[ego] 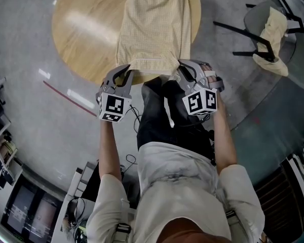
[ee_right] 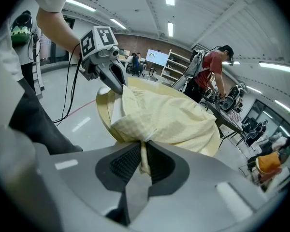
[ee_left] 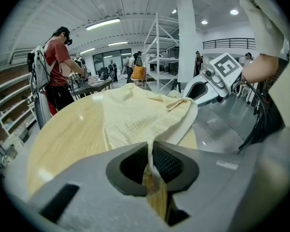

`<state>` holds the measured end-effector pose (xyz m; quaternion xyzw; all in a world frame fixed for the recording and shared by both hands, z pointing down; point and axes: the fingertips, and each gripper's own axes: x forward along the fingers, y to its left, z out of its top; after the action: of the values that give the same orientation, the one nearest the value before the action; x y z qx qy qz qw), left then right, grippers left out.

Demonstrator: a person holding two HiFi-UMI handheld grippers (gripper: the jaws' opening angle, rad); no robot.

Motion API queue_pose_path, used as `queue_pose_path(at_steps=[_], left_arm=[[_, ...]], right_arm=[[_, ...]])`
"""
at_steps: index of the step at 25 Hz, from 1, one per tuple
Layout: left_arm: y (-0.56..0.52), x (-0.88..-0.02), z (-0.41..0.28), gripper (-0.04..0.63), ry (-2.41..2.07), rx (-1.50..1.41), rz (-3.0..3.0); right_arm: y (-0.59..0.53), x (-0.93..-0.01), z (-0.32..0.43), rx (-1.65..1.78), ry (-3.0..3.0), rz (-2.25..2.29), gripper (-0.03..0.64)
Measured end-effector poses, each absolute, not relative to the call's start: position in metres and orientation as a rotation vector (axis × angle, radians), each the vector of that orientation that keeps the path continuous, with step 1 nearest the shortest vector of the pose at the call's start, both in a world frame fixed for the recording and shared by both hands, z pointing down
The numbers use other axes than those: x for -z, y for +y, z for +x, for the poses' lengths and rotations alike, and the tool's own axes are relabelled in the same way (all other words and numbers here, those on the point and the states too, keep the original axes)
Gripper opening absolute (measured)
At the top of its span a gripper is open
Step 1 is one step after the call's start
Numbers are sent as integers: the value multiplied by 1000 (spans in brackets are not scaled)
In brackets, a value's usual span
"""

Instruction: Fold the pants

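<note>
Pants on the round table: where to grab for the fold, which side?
On the pants, probably the two corners of the near banded edge, from the person's side of the table. That edge runs straight by the rim, easy to pinch flat. The left gripper and right gripper are shut on those corners.

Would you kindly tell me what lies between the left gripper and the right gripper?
The near edge of the yellow pants spans between the left gripper and right gripper, pinched by both at the rim of the table, as the head view shows.

Bright ceiling lights, fisheye edges, floor glare
</note>
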<state>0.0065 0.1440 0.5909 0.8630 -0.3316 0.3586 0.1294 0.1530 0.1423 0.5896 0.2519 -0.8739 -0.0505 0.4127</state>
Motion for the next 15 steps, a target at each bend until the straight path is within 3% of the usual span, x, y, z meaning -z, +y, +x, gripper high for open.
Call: queue_pose_path(at_steps=[9, 15], left_arm=[[138, -599, -2, 192, -1067, -1088, 2445], [132, -603, -3, 181, -1067, -1056, 2439]], right_arm=[[141, -594, 156, 128, -2209, 612, 60], [139, -595, 154, 127, -2219, 595, 58]])
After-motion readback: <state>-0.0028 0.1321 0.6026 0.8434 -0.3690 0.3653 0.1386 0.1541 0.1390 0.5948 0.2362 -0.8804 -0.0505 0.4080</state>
